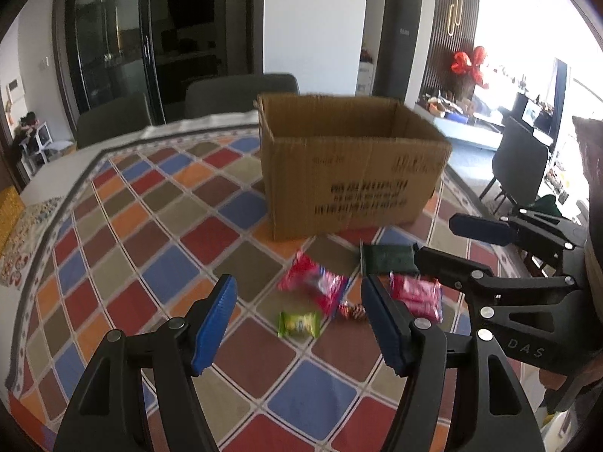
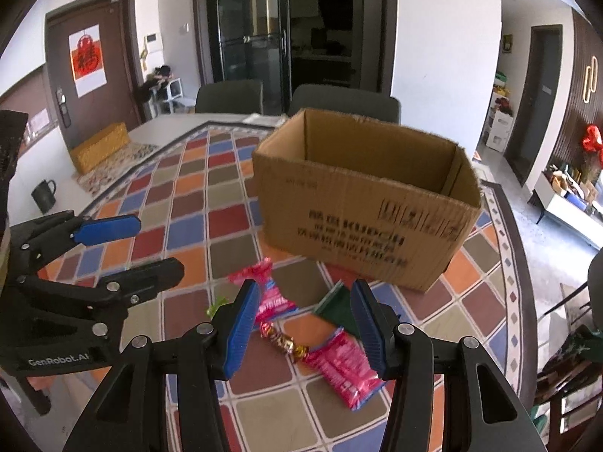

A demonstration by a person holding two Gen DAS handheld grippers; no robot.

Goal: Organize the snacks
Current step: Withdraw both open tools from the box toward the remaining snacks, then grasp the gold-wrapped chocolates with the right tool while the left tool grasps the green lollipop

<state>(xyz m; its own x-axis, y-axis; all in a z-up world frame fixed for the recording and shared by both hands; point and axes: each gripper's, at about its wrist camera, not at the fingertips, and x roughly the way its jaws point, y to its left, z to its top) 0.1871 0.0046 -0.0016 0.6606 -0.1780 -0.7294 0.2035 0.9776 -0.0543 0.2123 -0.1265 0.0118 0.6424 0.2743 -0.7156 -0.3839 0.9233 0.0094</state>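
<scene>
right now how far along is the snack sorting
Nothing looks done: what shows of the cardboard box interior is bare. Nothing in hand: the left claw and right claw are both open and empty above the table. Left to do: green snack, two pink packets, dark green packet, wrapped candy.

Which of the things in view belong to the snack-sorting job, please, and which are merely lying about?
Belonging: cardboard box, pink packets, green packet, dark green packet, wrapped candy.
Lying about: dark mug, yellow box, chairs.
</scene>
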